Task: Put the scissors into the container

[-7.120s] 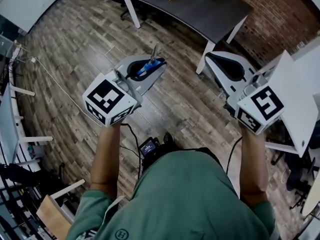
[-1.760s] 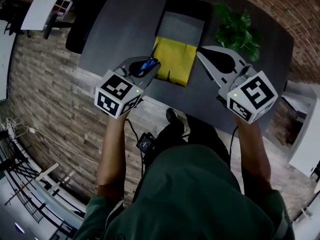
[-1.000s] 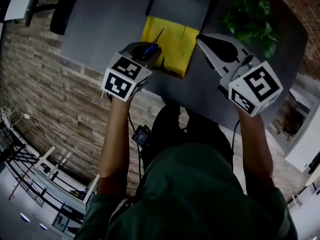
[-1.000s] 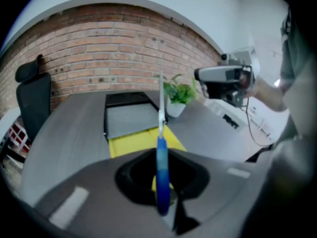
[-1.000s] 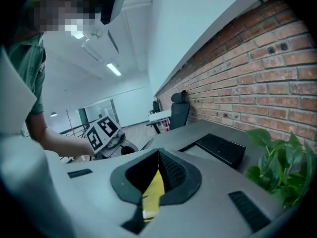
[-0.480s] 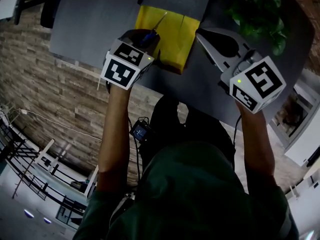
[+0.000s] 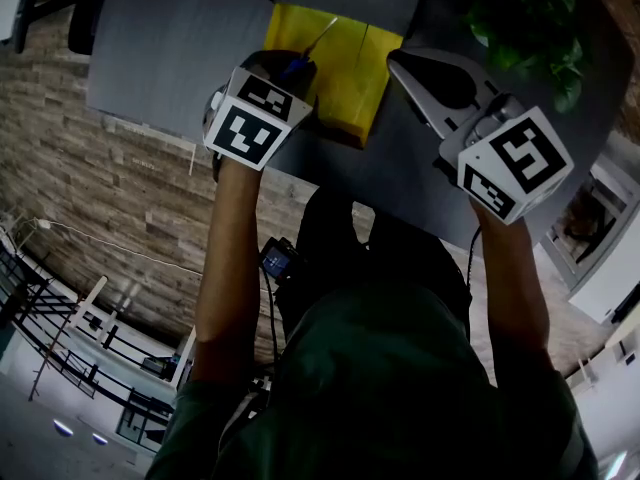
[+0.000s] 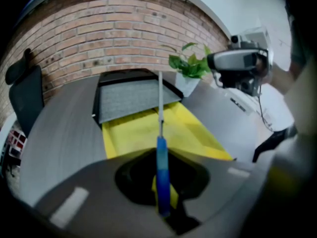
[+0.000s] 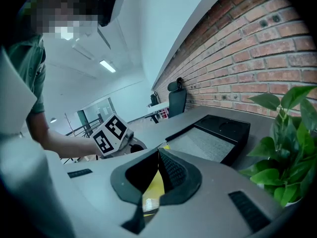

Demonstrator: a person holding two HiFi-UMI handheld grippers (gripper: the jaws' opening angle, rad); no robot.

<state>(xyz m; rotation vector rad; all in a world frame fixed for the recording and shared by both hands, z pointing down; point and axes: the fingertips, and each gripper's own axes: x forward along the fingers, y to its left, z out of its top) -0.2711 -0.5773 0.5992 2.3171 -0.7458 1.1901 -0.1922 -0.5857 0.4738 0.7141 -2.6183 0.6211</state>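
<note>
Blue-handled scissors (image 8: 162, 175), thin metal blades together, clamped in L gripper (image 8: 161, 156) fingers; R gripper (image 9: 157, 153) fingers closed, empty.

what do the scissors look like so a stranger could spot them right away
Above the near edge of the dark grey table, find the left tool. The scissors are clamped in it, pointing at the yellow tray. Their blue handle and thin metal blades set them apart from everything nearby.

Scissors (image 8: 160, 148) held in left gripper (image 7: 277, 68) over tray (image 7: 345, 63) on table (image 7: 170, 48); box (image 8: 133, 90) set behind tray, plant (image 8: 190, 66) right of box.
</note>
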